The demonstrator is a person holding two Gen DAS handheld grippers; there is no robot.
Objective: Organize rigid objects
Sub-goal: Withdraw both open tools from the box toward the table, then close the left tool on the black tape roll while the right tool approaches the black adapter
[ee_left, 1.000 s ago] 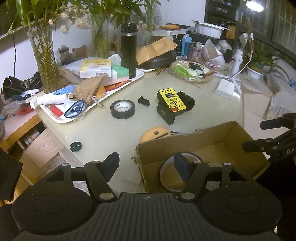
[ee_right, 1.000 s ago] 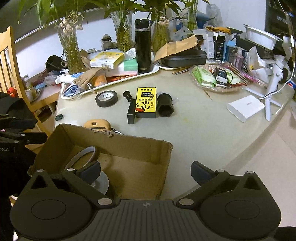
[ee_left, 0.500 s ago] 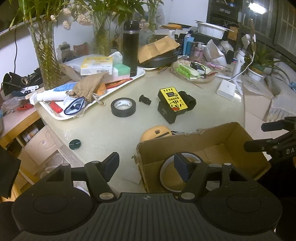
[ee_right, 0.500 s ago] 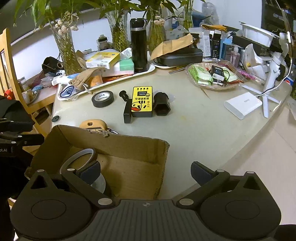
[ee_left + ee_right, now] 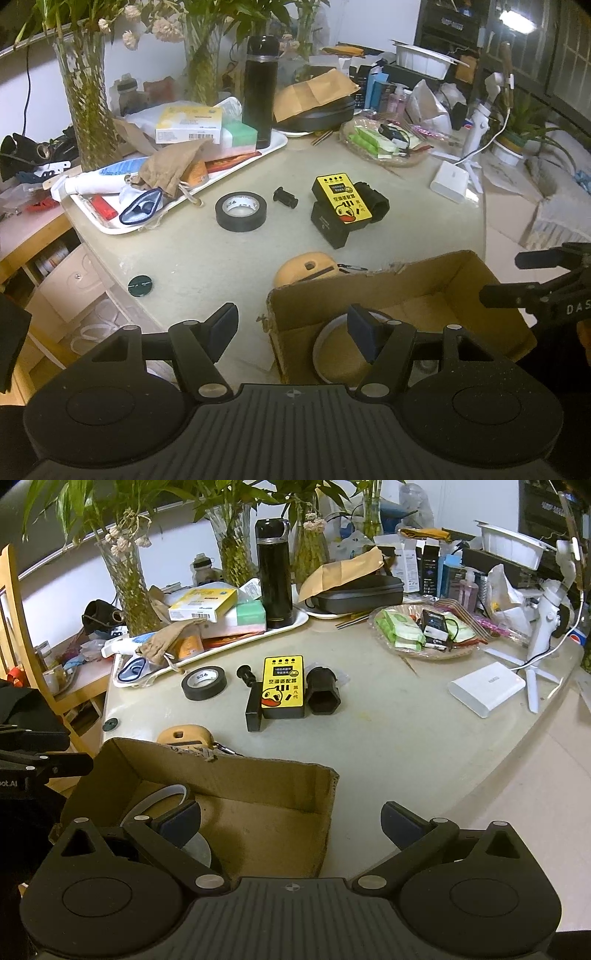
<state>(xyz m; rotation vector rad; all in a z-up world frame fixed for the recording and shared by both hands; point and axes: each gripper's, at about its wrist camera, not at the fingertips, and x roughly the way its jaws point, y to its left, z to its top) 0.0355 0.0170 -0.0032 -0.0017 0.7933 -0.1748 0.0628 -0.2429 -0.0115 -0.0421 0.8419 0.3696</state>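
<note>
Beyond the cardboard box (image 5: 236, 812), on the pale table (image 5: 388, 738), a flat yellow rectangular device (image 5: 283, 686) is laid with its long axis running away from the box, indicator dots at the far end; a matte black tape roll (image 5: 204, 682) is seen flat left of it, a black hexagonal socket (image 5: 324, 696) just right; a clear tape ring (image 5: 341, 349) is leaned inside the box; the left tool (image 5: 291, 328) and right tool (image 5: 291, 821) are held open, empty, above the box.
</note>
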